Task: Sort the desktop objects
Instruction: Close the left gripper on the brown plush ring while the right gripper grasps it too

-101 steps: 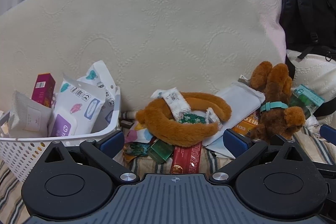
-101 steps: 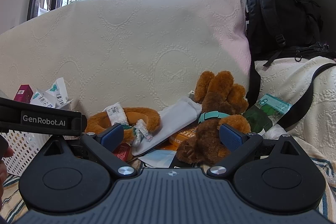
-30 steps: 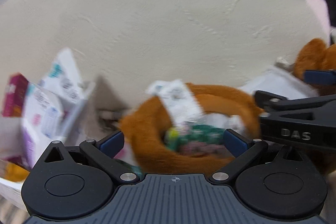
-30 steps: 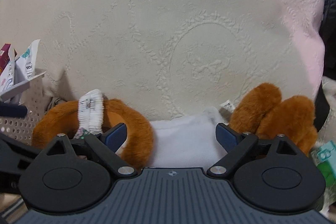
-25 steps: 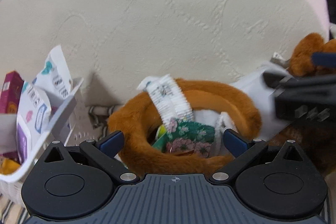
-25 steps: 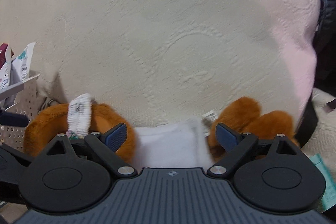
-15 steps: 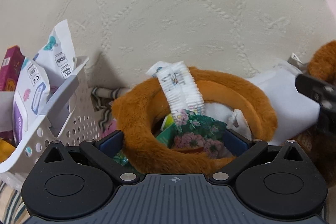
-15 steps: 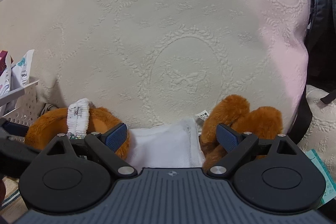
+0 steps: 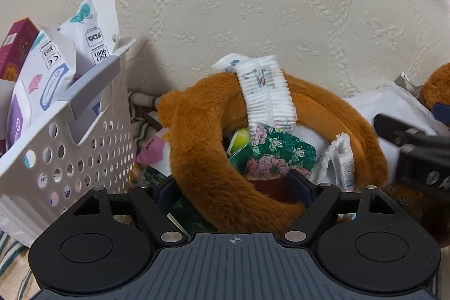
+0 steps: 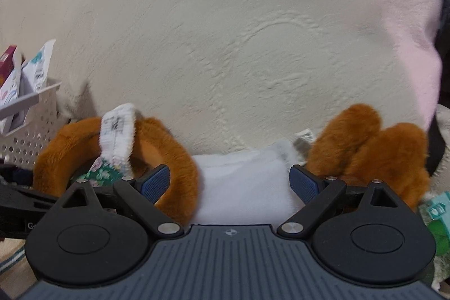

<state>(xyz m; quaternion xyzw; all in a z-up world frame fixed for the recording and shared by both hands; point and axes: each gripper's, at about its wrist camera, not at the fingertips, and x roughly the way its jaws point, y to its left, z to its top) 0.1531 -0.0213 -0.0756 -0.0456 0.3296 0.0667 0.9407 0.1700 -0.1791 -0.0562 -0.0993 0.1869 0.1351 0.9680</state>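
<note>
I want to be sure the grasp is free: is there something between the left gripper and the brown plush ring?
Nothing visible blocks it. The left gripper has its jaws on either side of the plush ring's near arc and they are closing on it. The white basket stands to the left, apart.

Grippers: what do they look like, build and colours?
Both alike. Left gripper and right gripper: ribbed grey-blue body, black linkage arms with silver pivot pins and round black hubs, blue textured pads. No cables, hands or sleeves visible.
</note>
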